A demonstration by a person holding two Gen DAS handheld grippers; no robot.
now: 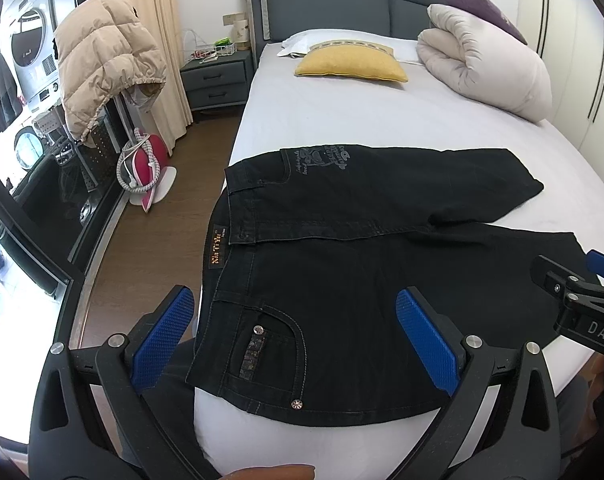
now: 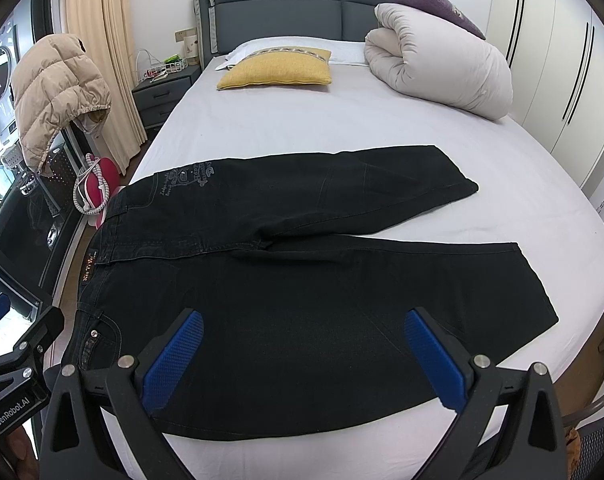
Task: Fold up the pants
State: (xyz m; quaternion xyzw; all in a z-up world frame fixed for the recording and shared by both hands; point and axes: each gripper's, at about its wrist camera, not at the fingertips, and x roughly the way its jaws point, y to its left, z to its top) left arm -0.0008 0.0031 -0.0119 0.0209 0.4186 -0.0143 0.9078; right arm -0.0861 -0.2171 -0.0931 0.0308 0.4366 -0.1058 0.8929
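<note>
Bedroom, white-sheeted bed (image 2: 302, 128); yellow cushion (image 2: 276, 72) and rolled duvet (image 2: 438, 68) well apart by headboard; black jeans (image 2: 302, 264) spread flat across near end, waistband at left edge, legs splayed rightward, not overlapped; no fold made, all folding left; left gripper (image 1: 294, 332) jaws wide, empty, over pocket; right gripper (image 2: 302, 356) jaws wide, empty, over near leg.

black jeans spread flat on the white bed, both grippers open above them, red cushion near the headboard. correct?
Not quite: the cushion near the headboard is yellow, as the right wrist view shows. The black denim jeans do lie spread on the white-sheeted bed, with the left gripper and right gripper open.
</note>
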